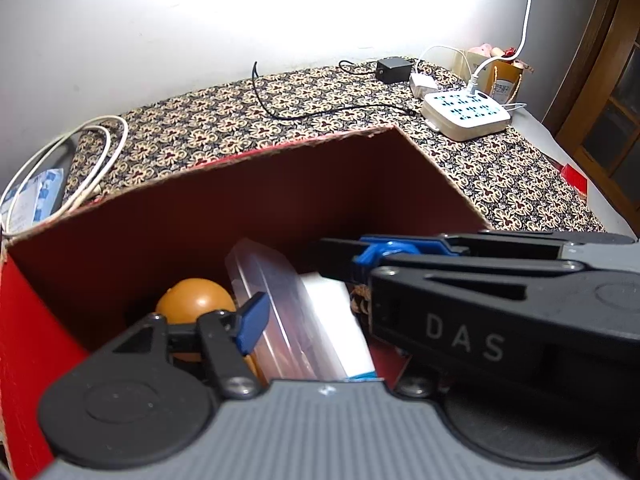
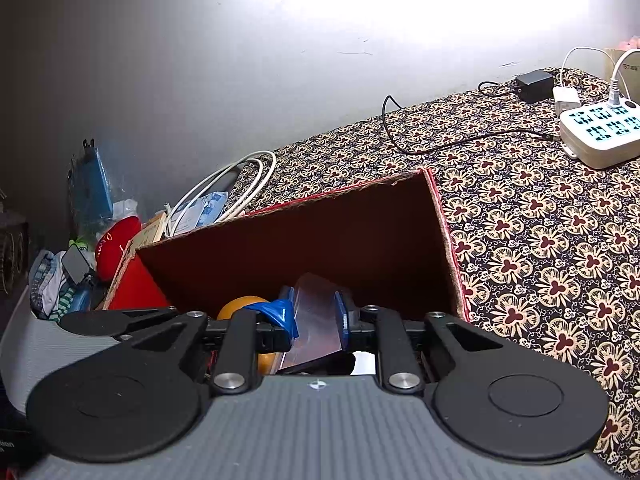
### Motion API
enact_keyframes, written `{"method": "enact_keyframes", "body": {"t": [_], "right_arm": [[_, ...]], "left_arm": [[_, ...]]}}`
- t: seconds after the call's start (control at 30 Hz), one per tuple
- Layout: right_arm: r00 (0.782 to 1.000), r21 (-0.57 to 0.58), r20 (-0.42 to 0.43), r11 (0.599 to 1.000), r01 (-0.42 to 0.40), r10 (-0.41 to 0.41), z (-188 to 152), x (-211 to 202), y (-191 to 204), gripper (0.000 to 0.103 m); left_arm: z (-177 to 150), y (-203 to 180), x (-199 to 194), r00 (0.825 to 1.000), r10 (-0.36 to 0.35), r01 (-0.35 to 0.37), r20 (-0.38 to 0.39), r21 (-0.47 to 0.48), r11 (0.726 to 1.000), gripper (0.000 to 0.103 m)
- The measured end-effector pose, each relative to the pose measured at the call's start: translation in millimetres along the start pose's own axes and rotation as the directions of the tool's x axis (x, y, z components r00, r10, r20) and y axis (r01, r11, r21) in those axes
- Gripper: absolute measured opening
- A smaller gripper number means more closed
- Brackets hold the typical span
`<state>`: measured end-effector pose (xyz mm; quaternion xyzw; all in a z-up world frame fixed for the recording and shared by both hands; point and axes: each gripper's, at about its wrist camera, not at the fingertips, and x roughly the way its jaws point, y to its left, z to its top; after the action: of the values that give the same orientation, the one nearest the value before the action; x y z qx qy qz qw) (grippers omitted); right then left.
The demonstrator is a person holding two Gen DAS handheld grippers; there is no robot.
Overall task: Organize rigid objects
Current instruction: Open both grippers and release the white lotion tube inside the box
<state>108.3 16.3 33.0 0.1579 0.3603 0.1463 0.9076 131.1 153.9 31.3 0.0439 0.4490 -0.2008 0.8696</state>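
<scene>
A red cardboard box stands open on the patterned cloth; it also shows in the right wrist view. Inside lie an orange ball, a clear plastic case and a white box. My right gripper reaches into the box with its blue pads on either side of the clear plastic case, next to the orange ball. In the left wrist view the right gripper's arm crosses over the box. My left gripper's left fingertip hovers over the case; its right finger is hidden.
A white power strip with plugged cables, a black adapter and a black cable lie on the cloth behind the box. A white cable coil sits at the left. Clutter lies left of the box.
</scene>
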Motion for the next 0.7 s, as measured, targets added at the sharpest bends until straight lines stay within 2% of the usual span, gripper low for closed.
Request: {"method": "enact_keyframes", "body": {"t": [0.23, 0.33, 0.4, 0.7], "right_arm": [[1.000, -0.011, 0.021, 1.000, 0.016, -0.015, -1.3, -9.5, -0.6, 0.003], [0.999, -0.029, 0.034, 0.999, 0.027, -0.026, -3.6, -14.6, 1.0, 0.003], [0.998, -0.041, 0.047, 0.998, 0.039, -0.037, -5.6, -18.2, 2.9, 0.007], [0.998, -0.027, 0.059, 0.999, 0.037, -0.035, -12.6, -32.2, 1.3, 0.008]], "left_arm": [[-1.2, -1.0, -1.7, 0.999, 0.033, -0.033, 0.004, -0.017, 0.999, 0.066], [-2.9, -4.2, -3.4, 0.997, 0.077, -0.077, -0.003, -0.015, 0.997, 0.067], [-5.3, -5.9, -5.8, 0.994, 0.111, -0.111, -0.007, -0.009, 0.994, 0.068], [-13.8, -10.5, -24.1, 0.977, 0.214, -0.214, -0.017, -0.036, 0.976, 0.070]]}}
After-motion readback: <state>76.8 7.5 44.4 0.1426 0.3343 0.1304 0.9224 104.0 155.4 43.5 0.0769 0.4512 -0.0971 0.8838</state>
